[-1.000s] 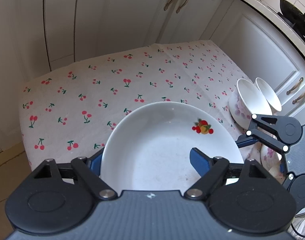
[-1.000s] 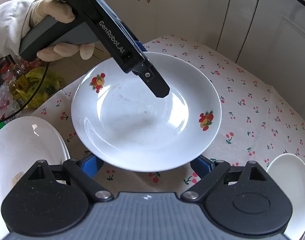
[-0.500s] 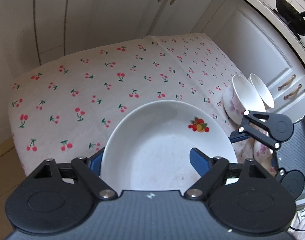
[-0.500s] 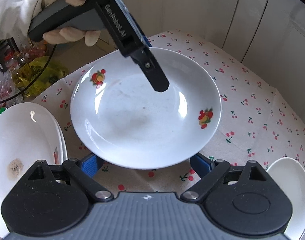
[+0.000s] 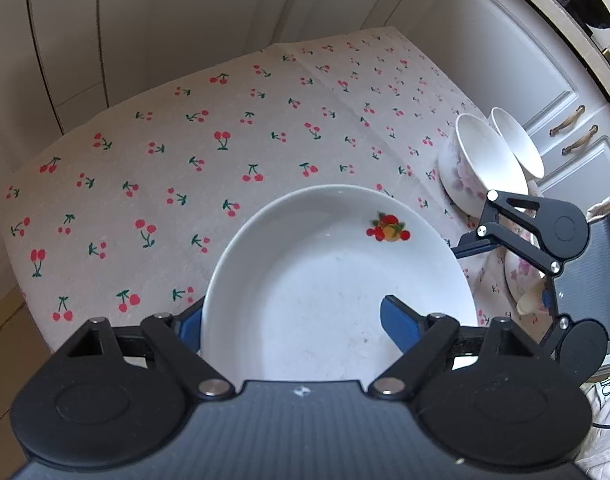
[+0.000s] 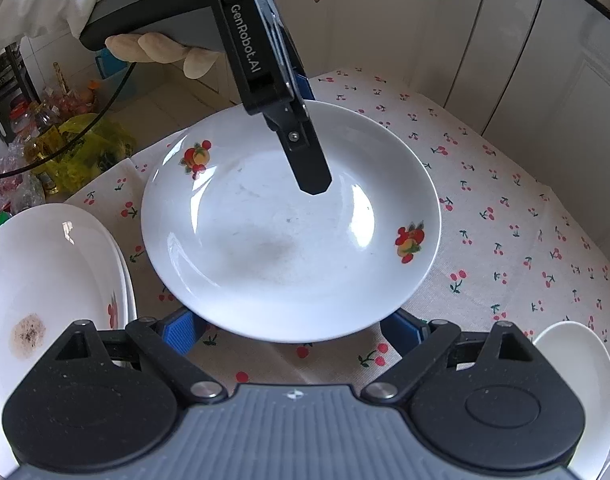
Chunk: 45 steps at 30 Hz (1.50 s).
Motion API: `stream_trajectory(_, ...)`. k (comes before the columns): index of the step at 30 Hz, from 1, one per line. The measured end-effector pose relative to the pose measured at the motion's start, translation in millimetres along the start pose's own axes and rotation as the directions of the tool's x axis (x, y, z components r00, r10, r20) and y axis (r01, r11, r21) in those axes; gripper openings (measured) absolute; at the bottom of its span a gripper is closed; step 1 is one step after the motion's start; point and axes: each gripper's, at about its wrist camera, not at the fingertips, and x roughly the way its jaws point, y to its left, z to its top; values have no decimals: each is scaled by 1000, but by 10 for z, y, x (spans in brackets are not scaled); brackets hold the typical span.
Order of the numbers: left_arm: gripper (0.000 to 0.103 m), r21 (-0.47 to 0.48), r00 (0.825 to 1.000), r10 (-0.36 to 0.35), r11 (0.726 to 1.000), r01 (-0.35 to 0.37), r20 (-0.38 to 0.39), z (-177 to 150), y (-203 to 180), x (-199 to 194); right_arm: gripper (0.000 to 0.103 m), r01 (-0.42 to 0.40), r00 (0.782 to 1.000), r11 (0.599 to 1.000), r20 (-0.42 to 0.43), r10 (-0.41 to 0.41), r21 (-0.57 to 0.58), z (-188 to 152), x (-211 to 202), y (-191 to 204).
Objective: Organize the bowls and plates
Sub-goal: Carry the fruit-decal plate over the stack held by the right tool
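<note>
A white deep plate with fruit decals [image 5: 329, 276] is held above the cherry-print tablecloth [image 5: 185, 168]. My left gripper [image 5: 293, 320] is shut on its near rim, one finger [image 5: 401, 320] over the inside, the other under it. In the right wrist view the same plate [image 6: 289, 232] hangs in the air with the left gripper's finger [image 6: 309, 160] on it. My right gripper [image 6: 293, 330] is open and empty, just below and in front of the plate's edge. A stack of white plates [image 6: 45, 300], the top one stained, lies at the left.
Two white bowls with pink flowers [image 5: 481, 164] stand at the table's right edge, with another bowl [image 5: 525, 280] behind my right gripper. A white bowl [image 6: 581, 384] sits at the lower right. White cabinets [image 5: 185, 12] surround the table. Bottles and bags [image 6: 45, 140] lie on the floor.
My left gripper has lifted the plate higher and carried it a little forward over the table. The right gripper has stayed open beneath the plate's edge.
</note>
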Motion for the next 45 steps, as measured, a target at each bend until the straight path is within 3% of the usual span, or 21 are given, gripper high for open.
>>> stream_trajectory(14,86,3,999,14,1000,-14,41,-24,-139,-177,95,8,1000,1000,29,-8,10,14,-159,48)
stream_trajectory(24,86,21,995,40,999,-42,90,-146,-511,-494,95,24,998,1000,64,-24,2,-38,-506,210)
stream_trajectory(34,86,-11,989,59,998,-59,137,-692,-995,-769,95,18,995,1000,102,-16,-22,-225,-908,627)
stream_trajectory(45,86,-47,987,67,997,-61,143,-1352,-1381,-741,95,-27,996,999,89,29,-24,-496,-973,1175)
